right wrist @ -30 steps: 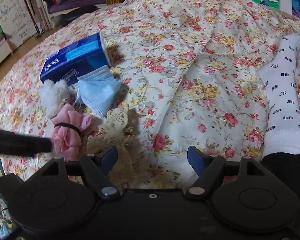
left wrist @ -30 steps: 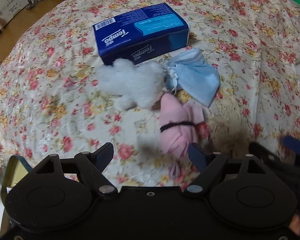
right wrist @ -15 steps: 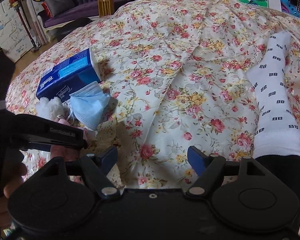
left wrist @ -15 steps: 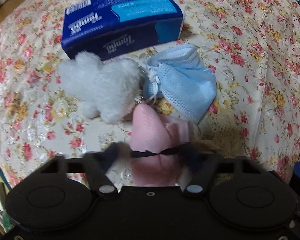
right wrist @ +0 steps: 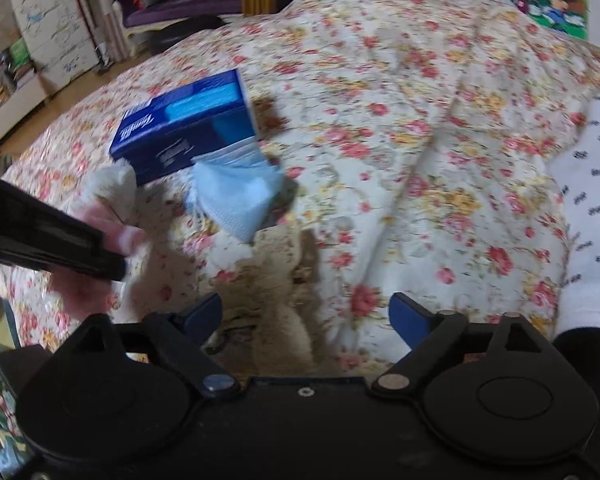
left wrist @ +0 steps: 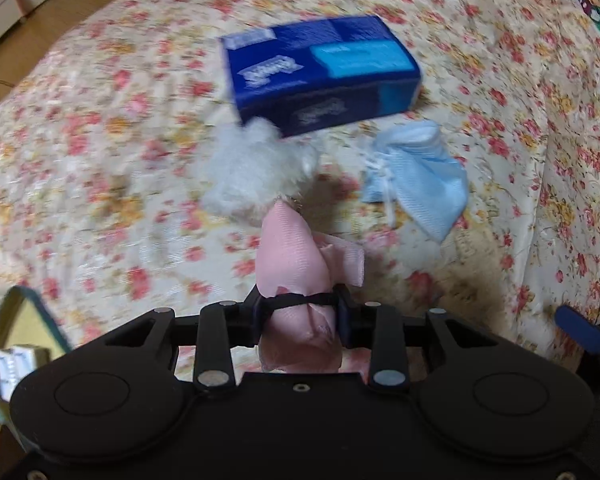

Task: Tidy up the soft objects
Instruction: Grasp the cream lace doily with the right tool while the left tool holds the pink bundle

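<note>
While the left gripper (left wrist: 300,312) clamps a ribbed pink cloth bundle (left wrist: 296,256), the right gripper (right wrist: 306,316) spreads, empty

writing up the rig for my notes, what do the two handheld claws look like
Both are matte black plastic. Each claw body shows two round disc-shaped housings, with angled link arms pinned by silver rivets and a small screw at centre. The left claw and the right claw both end in blue finger pads. No cables, markings or sleeves are visible.
</note>
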